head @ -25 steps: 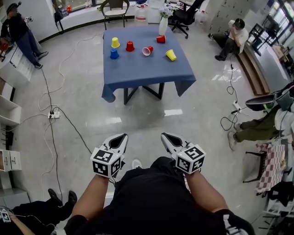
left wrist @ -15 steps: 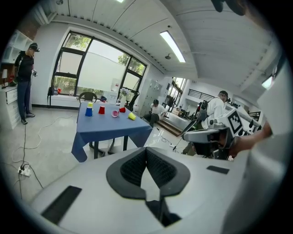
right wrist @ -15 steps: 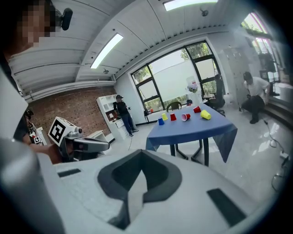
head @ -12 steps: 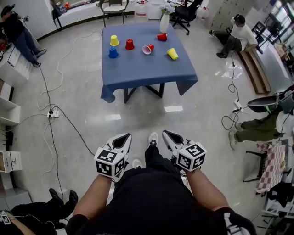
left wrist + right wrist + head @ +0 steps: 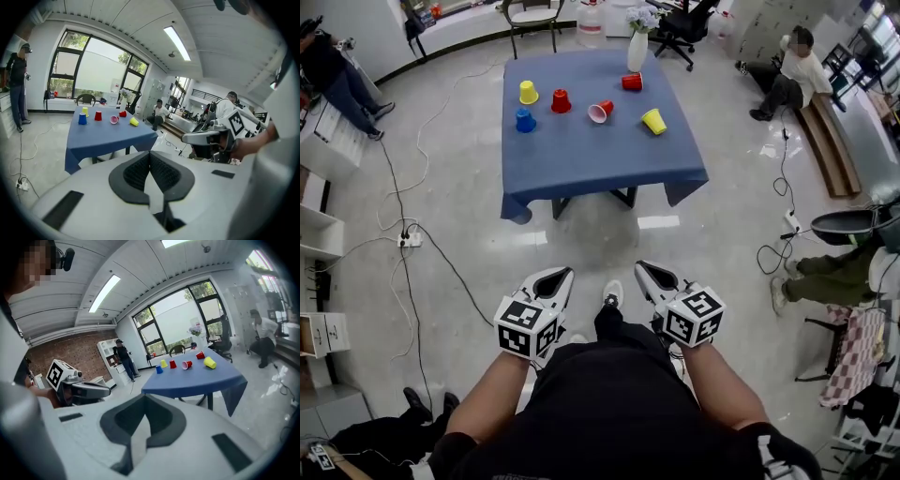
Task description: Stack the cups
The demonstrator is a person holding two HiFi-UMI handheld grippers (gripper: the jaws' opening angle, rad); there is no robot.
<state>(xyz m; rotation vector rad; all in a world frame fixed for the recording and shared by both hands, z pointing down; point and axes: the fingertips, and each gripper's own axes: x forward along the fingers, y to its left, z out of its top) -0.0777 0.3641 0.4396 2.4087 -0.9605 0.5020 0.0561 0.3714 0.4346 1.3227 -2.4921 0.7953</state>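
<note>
Blue table bears cups; left hand-held gripper and right hand-held gripper pressed together.

Bare floor lies open up to the near edge of the table. A cable and a power strip lie off to the left of that way. The near half of the tabletop is free. Cups spread over the far half, well apart, with gaps between them. The blue cup and the tipped yellow cup come nearest. A vase stands at the far edge, and a chair behind it. A seated person is well off right.
</note>
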